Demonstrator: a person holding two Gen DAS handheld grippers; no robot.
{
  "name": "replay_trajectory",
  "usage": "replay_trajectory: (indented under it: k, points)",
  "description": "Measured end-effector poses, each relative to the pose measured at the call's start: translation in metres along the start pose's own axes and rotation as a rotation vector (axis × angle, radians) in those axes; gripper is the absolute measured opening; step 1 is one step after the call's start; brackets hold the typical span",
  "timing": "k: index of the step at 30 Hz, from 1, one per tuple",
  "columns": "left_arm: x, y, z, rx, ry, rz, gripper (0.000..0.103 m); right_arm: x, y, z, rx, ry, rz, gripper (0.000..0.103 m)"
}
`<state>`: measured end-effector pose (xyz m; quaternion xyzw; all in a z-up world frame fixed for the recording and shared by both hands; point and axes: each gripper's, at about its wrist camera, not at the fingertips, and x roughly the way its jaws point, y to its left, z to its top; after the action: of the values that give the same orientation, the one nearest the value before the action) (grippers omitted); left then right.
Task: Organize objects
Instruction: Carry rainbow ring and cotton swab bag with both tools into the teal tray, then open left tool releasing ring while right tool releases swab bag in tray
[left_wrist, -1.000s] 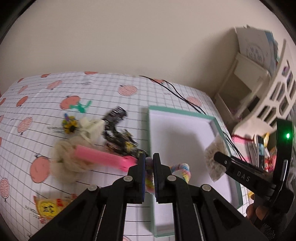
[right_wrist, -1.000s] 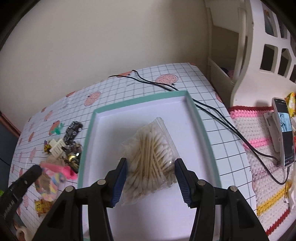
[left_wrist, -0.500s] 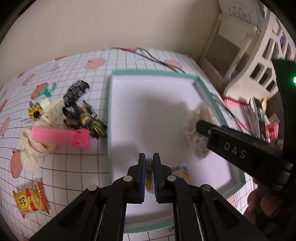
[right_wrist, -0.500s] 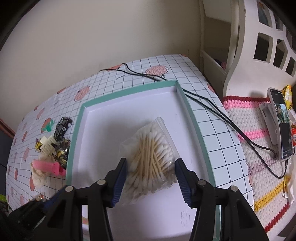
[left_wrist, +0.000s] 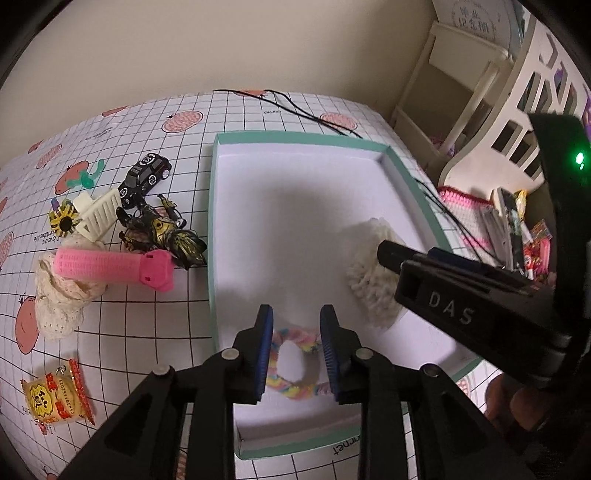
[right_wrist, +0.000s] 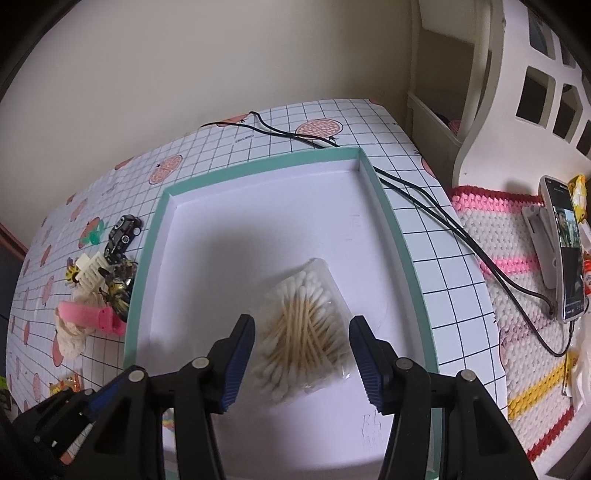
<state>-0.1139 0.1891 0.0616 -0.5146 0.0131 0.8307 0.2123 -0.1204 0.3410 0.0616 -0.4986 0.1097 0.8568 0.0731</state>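
A shallow white tray with a teal rim (left_wrist: 212, 221) (right_wrist: 384, 206) lies on the checked tablecloth. My left gripper (left_wrist: 296, 332) is open over the tray's near end, with a rainbow hair scrunchie (left_wrist: 291, 384) lying on the tray floor between its fingers. My right gripper (right_wrist: 301, 343) is open above a clear bag of cotton swabs (right_wrist: 303, 328) that lies in the tray; the bag also shows in the left wrist view (left_wrist: 373, 266), partly behind the right gripper.
Left of the tray lie a pink hair roller (left_wrist: 110, 264) on a cream lace piece (left_wrist: 59, 299), a black toy car (left_wrist: 146, 177), a white comb (left_wrist: 98, 214), black-gold trinkets (left_wrist: 162, 232) and a snack packet (left_wrist: 57, 393). Black cables (right_wrist: 436, 210) run past the tray; a phone (right_wrist: 565, 243) stands at the right.
My left gripper has carried the scrunchie from the pile side into the tray, opened and let it go. My right gripper stays open over the cotton swab bag.
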Motion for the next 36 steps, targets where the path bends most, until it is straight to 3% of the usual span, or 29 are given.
replay_trajectory:
  k: [11, 18, 21, 28, 30, 36]
  points:
    - [-0.022, 0.021, 0.002, -0.027, -0.052, -0.004, 0.034, -0.01, 0.003, 0.0, -0.004, -0.034, 0.002, 0.062]
    - [-0.031, 0.046, 0.003, -0.069, -0.068, 0.026, 0.056, -0.011, 0.007, -0.002, -0.012, -0.035, -0.005, 0.062]
    - [-0.032, 0.055, 0.003, -0.113, -0.066, 0.02, 0.061, -0.011, 0.009, -0.003, -0.016, -0.037, -0.003, 0.072]
    - [-0.029, 0.06, 0.001, -0.107, -0.044, 0.086, 0.069, -0.008, 0.017, -0.005, -0.038, -0.026, -0.009, 0.075]
    - [-0.031, 0.063, 0.001, -0.117, -0.047, 0.1, 0.077, -0.009, 0.02, -0.006, -0.042, -0.028, -0.013, 0.081]
    - [-0.031, 0.071, 0.0, -0.128, -0.048, 0.136, 0.087, -0.008, 0.026, -0.008, -0.064, -0.028, -0.008, 0.099]
